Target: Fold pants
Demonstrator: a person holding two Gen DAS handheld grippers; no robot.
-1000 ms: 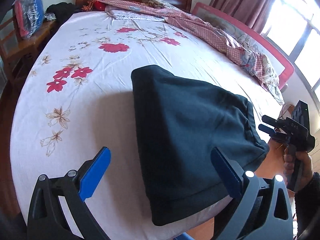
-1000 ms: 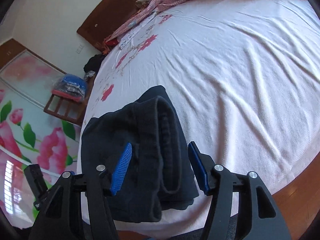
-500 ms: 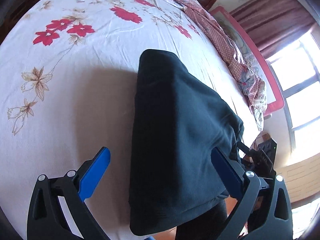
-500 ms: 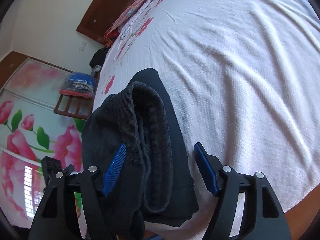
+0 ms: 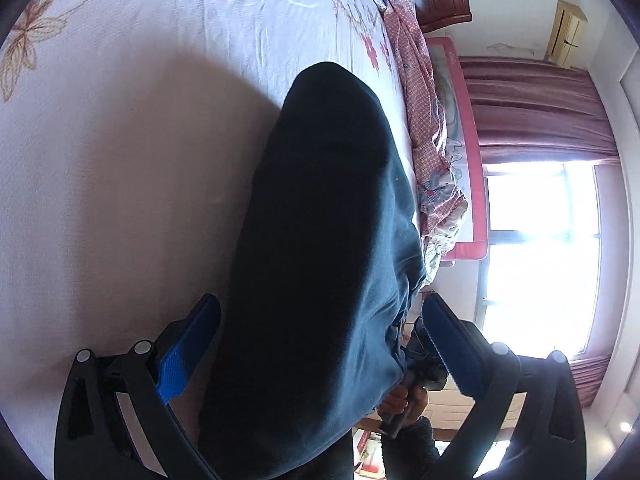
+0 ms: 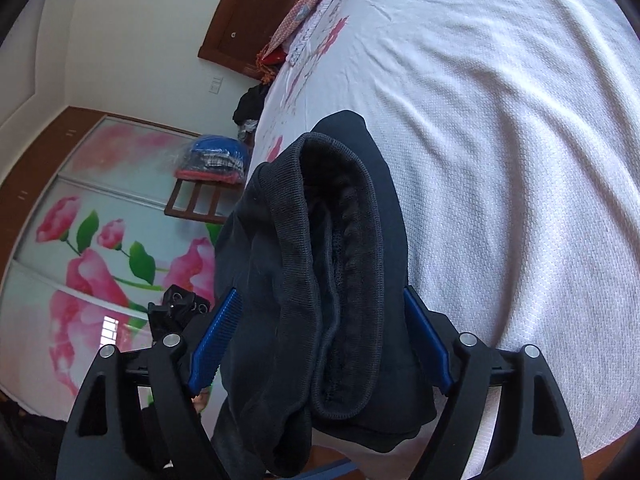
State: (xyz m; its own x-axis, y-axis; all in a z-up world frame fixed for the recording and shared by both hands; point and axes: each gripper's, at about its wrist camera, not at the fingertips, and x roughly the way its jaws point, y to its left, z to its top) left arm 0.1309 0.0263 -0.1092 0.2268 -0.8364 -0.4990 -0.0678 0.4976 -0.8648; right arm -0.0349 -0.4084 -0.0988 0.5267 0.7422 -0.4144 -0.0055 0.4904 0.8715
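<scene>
right gripper point(image 6: 320, 340) opening, folded pants point(image 6: 332, 280) between pads.

— What carries everything here?
— A bed point(image 5: 120, 160) with a white sheet printed with red and tan flowers at the top of the frame.
— And on it?
— Dark folded pants point(image 5: 320, 240) lie at the lower middle, hanging over the near edge. A pink checked blanket point(image 5: 424, 120) is bunched along the upper right side.
</scene>
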